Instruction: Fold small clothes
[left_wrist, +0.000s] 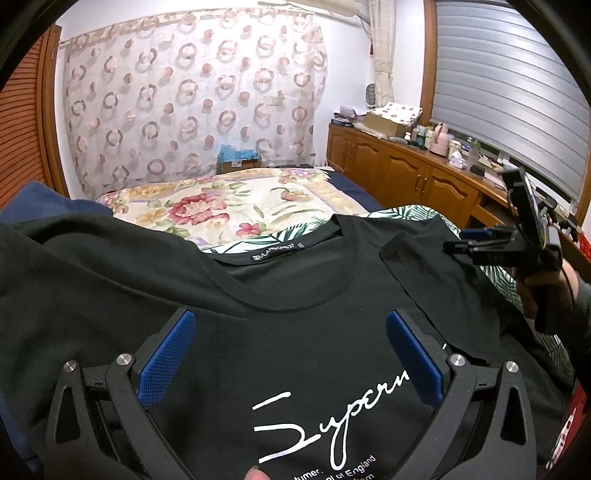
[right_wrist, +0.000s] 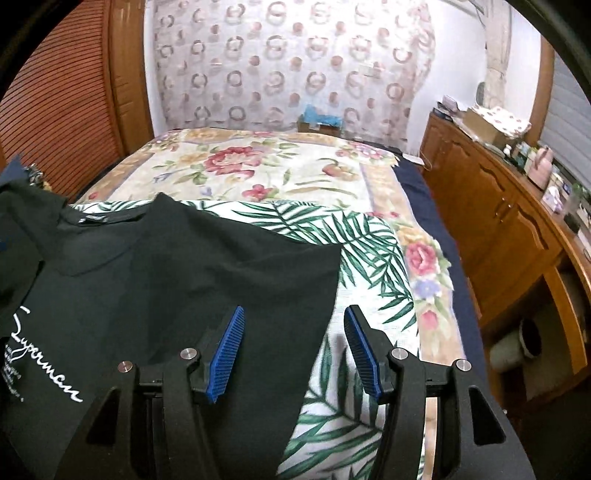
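A black T-shirt (left_wrist: 314, 295) with white script lettering lies front up on the bed, collar away from me. Its left sleeve is folded in over the chest. My left gripper (left_wrist: 291, 325) is open and empty just above the shirt's chest, below the collar. The right gripper shows in the left wrist view (left_wrist: 480, 243) at the shirt's right shoulder. In the right wrist view the shirt (right_wrist: 166, 266) fills the left side. My right gripper (right_wrist: 293, 321) is open and empty, straddling the shirt's right edge over the palm-leaf sheet (right_wrist: 351, 240).
A floral blanket (right_wrist: 266, 166) covers the far half of the bed. A wooden cabinet (right_wrist: 498, 221) with bottles and boxes on top runs along the right. A dark blue cloth (left_wrist: 48, 203) lies at the left. A patterned curtain (left_wrist: 184, 92) hangs behind.
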